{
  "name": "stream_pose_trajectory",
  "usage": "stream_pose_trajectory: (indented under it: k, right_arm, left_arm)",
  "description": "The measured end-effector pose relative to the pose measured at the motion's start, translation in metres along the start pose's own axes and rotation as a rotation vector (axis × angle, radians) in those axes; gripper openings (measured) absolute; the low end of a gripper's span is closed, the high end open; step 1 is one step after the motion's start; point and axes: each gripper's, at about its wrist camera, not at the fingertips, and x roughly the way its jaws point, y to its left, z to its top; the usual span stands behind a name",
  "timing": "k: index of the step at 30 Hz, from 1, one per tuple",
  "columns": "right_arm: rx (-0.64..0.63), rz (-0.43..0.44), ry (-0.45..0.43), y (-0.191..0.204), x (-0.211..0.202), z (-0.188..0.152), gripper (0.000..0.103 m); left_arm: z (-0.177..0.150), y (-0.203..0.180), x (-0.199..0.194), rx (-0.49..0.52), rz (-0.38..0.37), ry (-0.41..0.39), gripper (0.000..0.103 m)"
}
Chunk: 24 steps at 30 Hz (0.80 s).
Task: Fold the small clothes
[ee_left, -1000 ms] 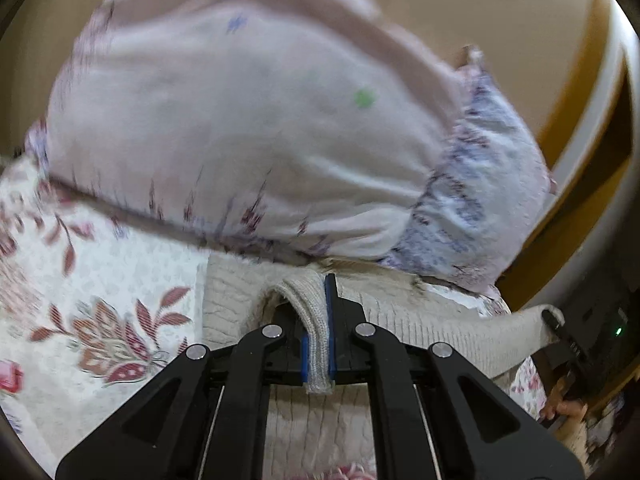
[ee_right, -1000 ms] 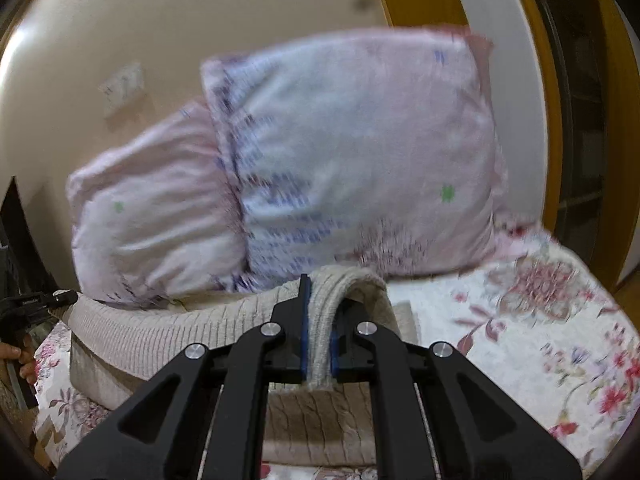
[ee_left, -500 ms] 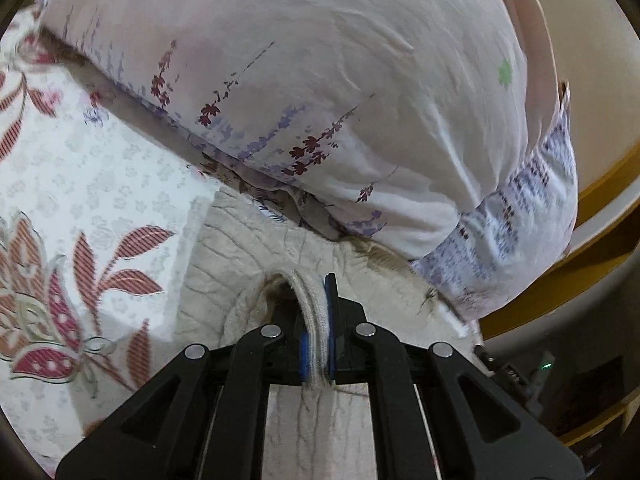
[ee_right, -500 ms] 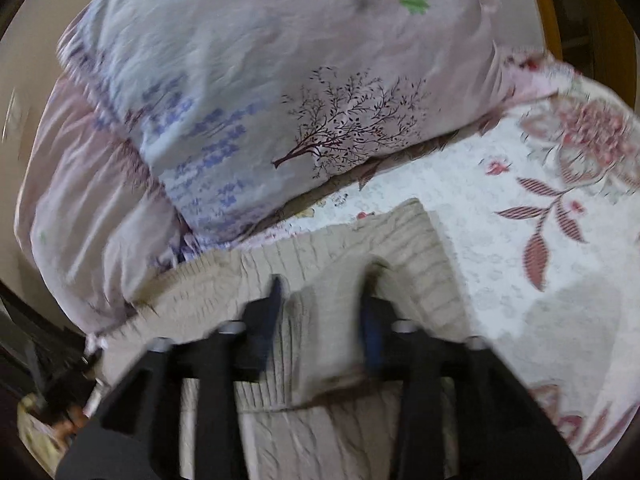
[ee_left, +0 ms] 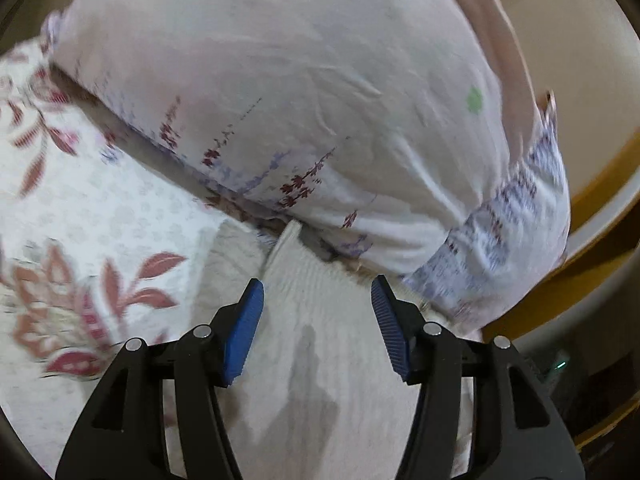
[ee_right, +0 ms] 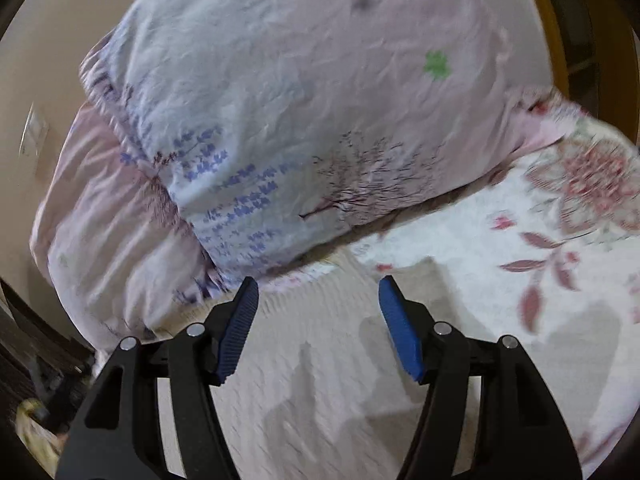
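Observation:
A cream ribbed knit garment [ee_left: 320, 320] lies flat on the floral bedspread [ee_left: 100, 216], its far edge against the pillows. My left gripper [ee_left: 318, 304] is open just above it, blue pads apart, holding nothing. The same garment shows in the right wrist view [ee_right: 320, 360]. My right gripper [ee_right: 318, 304] is open over it too, empty. The garment's near part is hidden behind the gripper bodies.
A large pale pillow with purple flower print [ee_left: 300, 100] lies right behind the garment. In the right wrist view a blue-print pillow [ee_right: 300, 120] overlaps a pink one [ee_right: 112, 216]. The bedspread [ee_right: 540, 260] runs to the right. A beige wall and a wooden frame stand behind.
Both grippers held a fold of the knit garment a second ago. Both have opened and let it go; the garment now lies flat against the pillows.

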Motion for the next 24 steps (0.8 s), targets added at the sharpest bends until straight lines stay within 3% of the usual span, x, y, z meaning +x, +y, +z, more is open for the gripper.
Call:
stream_pose_trajectory:
  k: [4, 11, 14, 15, 16, 17, 24]
  right_arm:
    - [-0.090, -0.071, 0.017, -0.006, -0.021, -0.021, 0.051]
    - [-0.109, -0.123, 0.112, -0.031, -0.029, -0.055, 0.034]
    - [-0.137, -0.143, 0.141, -0.030, -0.024, -0.064, 0.016]
    - [-0.157, -0.154, 0.136, -0.028, -0.025, -0.067, 0.012]
    - [-0.163, -0.150, 0.130, -0.027, -0.026, -0.068, 0.011]
    - [-0.161, -0.145, 0.122, -0.027, -0.029, -0.068, 0.011]
    - [-0.143, -0.138, 0.072, -0.023, -0.056, -0.072, 0.009]
  left_arm:
    - [-0.018, -0.004, -0.015, 0.127, 0.085, 0.017, 0.055]
    - [-0.045, -0.001, -0.014, 0.212, 0.127, 0.074, 0.045]
    - [-0.054, 0.005, -0.010, 0.207, 0.131, 0.105, 0.034]
    - [-0.056, 0.005, -0.009, 0.212, 0.131, 0.114, 0.024]
    - [-0.058, 0.005, -0.008, 0.222, 0.131, 0.125, 0.013]
    - [-0.060, 0.005, -0.008, 0.228, 0.133, 0.131, 0.010]
    - [-0.058, 0.011, -0.019, 0.212, 0.106, 0.163, 0.007]
